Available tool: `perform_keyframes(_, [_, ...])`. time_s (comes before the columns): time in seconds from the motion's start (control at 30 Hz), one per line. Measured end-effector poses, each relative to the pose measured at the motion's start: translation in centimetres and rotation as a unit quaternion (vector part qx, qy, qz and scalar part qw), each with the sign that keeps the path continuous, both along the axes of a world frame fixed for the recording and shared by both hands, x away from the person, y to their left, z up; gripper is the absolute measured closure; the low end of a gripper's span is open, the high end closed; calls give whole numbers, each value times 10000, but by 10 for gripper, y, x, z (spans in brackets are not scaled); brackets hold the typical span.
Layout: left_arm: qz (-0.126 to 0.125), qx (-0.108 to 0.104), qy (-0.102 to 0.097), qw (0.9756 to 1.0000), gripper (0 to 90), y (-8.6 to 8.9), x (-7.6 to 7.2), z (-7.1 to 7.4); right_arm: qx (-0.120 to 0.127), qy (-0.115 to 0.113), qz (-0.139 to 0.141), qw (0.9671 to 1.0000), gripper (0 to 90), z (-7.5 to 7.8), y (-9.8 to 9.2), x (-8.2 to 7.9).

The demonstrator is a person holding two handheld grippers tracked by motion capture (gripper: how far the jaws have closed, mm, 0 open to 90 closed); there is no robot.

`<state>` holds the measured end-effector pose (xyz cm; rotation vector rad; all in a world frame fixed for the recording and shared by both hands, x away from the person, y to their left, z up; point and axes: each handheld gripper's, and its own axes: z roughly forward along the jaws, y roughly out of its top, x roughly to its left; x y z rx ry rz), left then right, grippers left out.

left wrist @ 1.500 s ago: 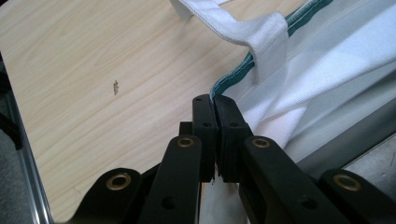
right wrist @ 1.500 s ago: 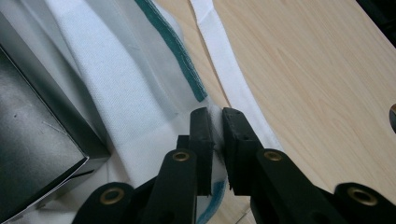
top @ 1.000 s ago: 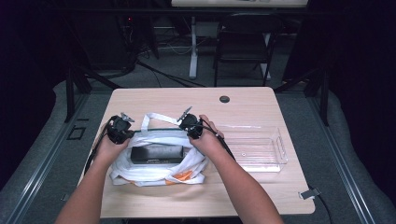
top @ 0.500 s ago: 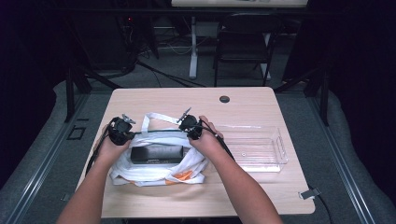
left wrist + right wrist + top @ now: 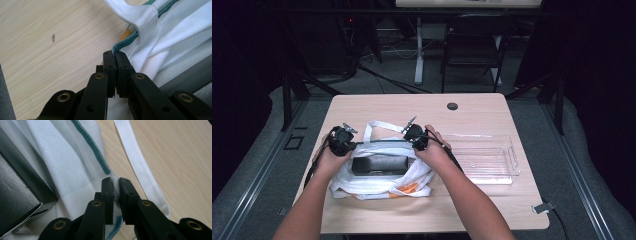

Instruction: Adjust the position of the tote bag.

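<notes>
A white cloth bag with a green-trimmed rim and an orange patch lies on the table's near left part. A black box sits inside its mouth. My left gripper is shut on the bag's rim at the left; the green hem runs out from between its jaws. My right gripper is shut on the rim at the right, with white cloth pinched between its pads. The rim is stretched taut between the two grippers. A white strap lies on the wood beside the right gripper.
A clear plastic tray lies to the right of the bag. A round black grommet is set in the wooden table near its far edge. A chair and a desk leg stand beyond the table.
</notes>
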<state>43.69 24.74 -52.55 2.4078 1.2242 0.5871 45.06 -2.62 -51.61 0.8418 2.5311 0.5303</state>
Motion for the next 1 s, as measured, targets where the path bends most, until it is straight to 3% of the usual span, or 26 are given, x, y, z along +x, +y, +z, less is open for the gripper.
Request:
perform_keyframes(0.53, [-36,68,-3,10000,882,-2,-1,2,291,-6,-57,9996,798,10,-4,-4])
perform_keyframes(0.57, [-34,70,2,10000,882,-2,-1,2,392,-32,-73,9992,791,11,-4,-5])
perform_keyframes(0.93, [-15,97,7,10000,881,-2,-1,2,781,-198,-46,9967,690,35,-9,-15])
perform_keyframes(1.0, [-11,96,6,10000,882,-2,-1,2,731,-196,-1,9971,687,43,-12,-18])
